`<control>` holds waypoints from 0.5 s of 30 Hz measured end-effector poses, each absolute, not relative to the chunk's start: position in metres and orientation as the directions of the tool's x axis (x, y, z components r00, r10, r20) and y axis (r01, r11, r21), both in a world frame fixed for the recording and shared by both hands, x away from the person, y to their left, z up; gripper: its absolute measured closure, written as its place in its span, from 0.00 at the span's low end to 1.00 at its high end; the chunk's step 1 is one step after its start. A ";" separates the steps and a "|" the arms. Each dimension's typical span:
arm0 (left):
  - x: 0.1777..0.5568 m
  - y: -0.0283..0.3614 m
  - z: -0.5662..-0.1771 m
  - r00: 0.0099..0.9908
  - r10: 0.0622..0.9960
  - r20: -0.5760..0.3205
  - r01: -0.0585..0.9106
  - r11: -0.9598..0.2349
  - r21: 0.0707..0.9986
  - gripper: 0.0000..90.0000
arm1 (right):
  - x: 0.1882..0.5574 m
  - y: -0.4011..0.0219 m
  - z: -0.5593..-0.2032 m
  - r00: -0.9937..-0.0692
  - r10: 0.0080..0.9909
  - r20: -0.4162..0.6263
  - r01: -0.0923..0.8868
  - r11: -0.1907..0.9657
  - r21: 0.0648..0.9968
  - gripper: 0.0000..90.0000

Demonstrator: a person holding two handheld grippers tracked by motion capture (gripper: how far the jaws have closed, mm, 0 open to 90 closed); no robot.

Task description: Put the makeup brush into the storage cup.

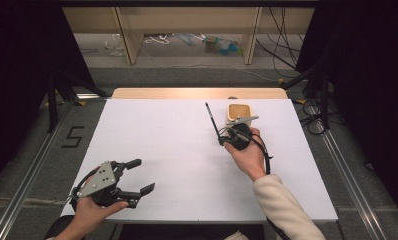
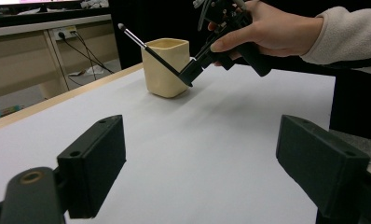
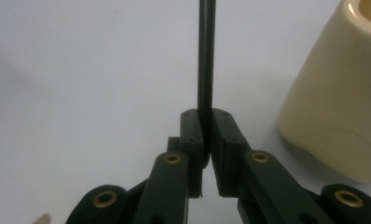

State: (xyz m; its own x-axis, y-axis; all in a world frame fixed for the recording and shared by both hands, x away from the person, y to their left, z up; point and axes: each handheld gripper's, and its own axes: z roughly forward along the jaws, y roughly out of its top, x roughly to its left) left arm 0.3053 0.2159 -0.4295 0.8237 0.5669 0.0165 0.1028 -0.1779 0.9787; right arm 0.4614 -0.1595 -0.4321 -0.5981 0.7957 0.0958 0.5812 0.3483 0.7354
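Note:
A thin black pen [image 1: 212,120] with a pale tip sticks out from my right gripper [image 1: 220,141], which is shut on its lower end. The pen slants up and away, just left of a cream square cup [image 1: 238,111] that stands near the far edge of the table. In the right gripper view the pads clamp the pen [image 3: 205,56] and the cup [image 3: 342,102] is close on the right. My left gripper [image 1: 142,176] rests near the front left corner, jaws wide open and nothing between them. The left gripper view looks across at the pen [image 2: 151,51], cup [image 2: 167,70] and right gripper [image 2: 189,74].
The white table top [image 1: 162,140] has a wooden strip [image 1: 197,93] along its far edge. Beyond it stand wooden shelf legs [image 1: 129,40] with cables on the floor. Black curtains hang on both sides, and a "5" [image 1: 73,136] is marked on the floor at left.

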 end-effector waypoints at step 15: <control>0.306 0.216 -0.429 0.822 0.570 0.015 0.103 -0.175 0.979 0.18 | 0.453 -0.167 -0.428 -0.613 0.781 0.119 0.557 0.321 0.766 0.94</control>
